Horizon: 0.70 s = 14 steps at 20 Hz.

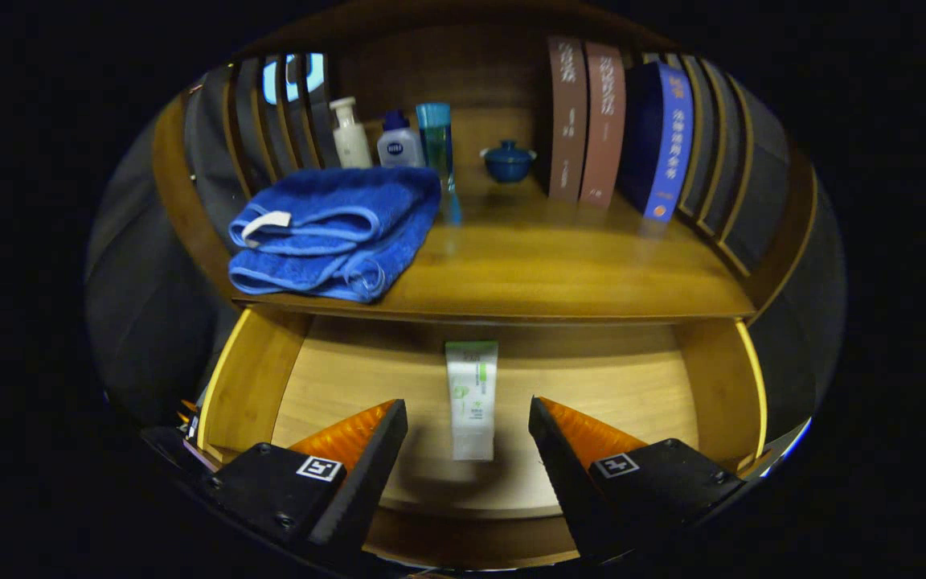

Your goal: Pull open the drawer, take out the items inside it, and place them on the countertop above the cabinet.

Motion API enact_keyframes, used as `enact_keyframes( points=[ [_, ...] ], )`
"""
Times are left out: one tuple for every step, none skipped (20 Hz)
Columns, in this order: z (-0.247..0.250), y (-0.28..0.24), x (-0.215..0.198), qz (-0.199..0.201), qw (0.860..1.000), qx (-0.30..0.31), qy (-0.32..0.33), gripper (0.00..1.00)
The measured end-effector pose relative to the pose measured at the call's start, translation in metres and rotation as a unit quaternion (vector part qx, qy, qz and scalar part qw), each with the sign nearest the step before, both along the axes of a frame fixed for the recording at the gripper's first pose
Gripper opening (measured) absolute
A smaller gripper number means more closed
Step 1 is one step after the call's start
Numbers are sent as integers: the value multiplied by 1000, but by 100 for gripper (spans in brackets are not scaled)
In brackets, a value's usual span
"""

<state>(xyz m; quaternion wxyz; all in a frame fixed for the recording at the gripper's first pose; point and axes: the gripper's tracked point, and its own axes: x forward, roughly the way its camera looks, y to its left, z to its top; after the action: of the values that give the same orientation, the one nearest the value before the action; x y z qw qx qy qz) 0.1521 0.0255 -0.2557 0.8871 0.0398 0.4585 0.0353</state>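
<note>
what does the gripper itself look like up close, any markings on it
The gripper has two wedge-shaped fingers with ribbed inner faces, tapering toward their tips. Each sits on a dark, blocky mount fixed with screws, and each mount carries a small square black-and-white tag.

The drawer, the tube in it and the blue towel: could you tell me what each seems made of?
Drawer: apparently light wood, grain visible, smooth finish. Tube: likely soft plastic, matte white with print, lying between the open fingers. Blue towel: terry cloth, fuzzy pile, folded.
</note>
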Motion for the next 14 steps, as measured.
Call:
enact_keyframes(
  points=[
    [-11,1,4,-5,1000,5,22,98],
    [-17,2,8,-11,999,13,42,97],
    [-25,3,11,-15,998,18,61,96],
    [-34,2,16,-16,997,17,77,96],
    [-43,0,10,-13,994,9,108,96],
    [-49,3,8,-9,992,11,129,96],
    [-53,2,7,-9,990,13,143,96],
    [-58,5,7,-8,988,6,152,95],
    [-60,4,11,-8,988,-2,157,95],
    [-62,3,13,-4,987,-11,161,94],
    [-65,3,14,-2,986,-17,168,93],
    [-69,4,13,4,984,-22,179,93],
    [-72,3,10,7,981,-29,193,90],
    [-75,4,8,9,979,-29,202,90]
  ],
)
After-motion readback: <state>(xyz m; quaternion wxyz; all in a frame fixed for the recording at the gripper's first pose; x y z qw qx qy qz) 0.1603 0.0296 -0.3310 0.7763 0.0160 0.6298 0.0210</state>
